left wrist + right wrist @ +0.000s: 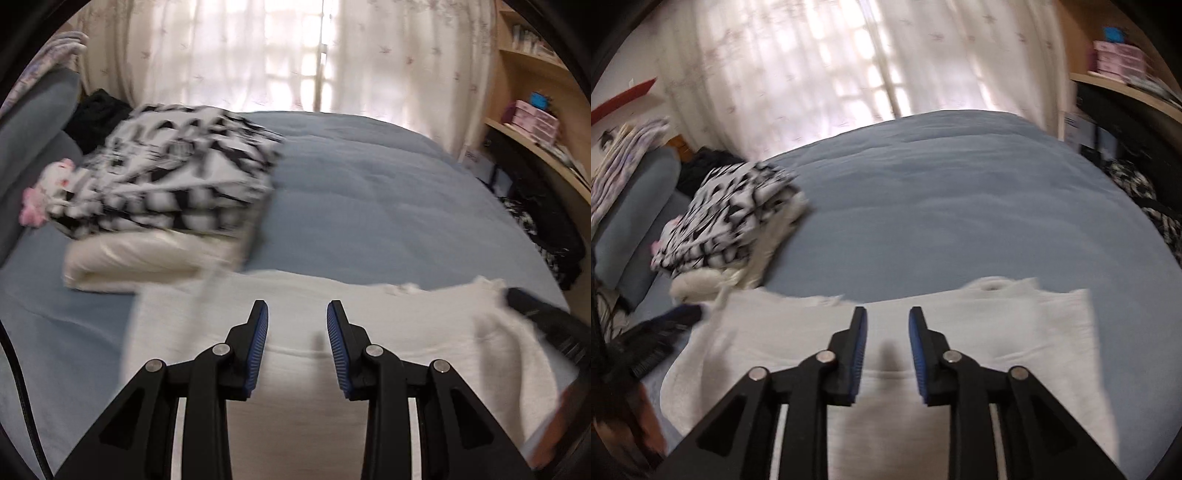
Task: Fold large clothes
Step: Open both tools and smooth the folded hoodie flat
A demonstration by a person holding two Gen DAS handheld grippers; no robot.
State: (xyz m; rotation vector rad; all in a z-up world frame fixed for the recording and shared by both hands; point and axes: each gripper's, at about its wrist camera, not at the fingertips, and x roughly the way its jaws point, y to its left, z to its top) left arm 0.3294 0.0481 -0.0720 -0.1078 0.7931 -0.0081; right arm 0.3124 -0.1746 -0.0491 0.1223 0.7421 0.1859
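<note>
A white garment (424, 321) lies spread flat across the near part of the blue bed cover (369, 192). My left gripper (297, 306) hovers over the garment's left half, jaws apart, nothing between the blue pads. The other gripper's black body (539, 317) shows at the garment's right end. In the right wrist view the white garment (1015, 332) fills the foreground. My right gripper (888, 312) is open above it, and its pads are not pressing the cloth. The left gripper (661, 336) appears blurred at the garment's left edge.
A stack of folded clothes, black-and-white patterned (173, 166) on top of a white one (147, 258), sits at the left of the bed. Grey pillows (33, 122) lie behind it. A dark patterned cloth (535, 229) hangs off the right edge, below wooden shelves (535, 122). Curtains (295, 55) close the far side.
</note>
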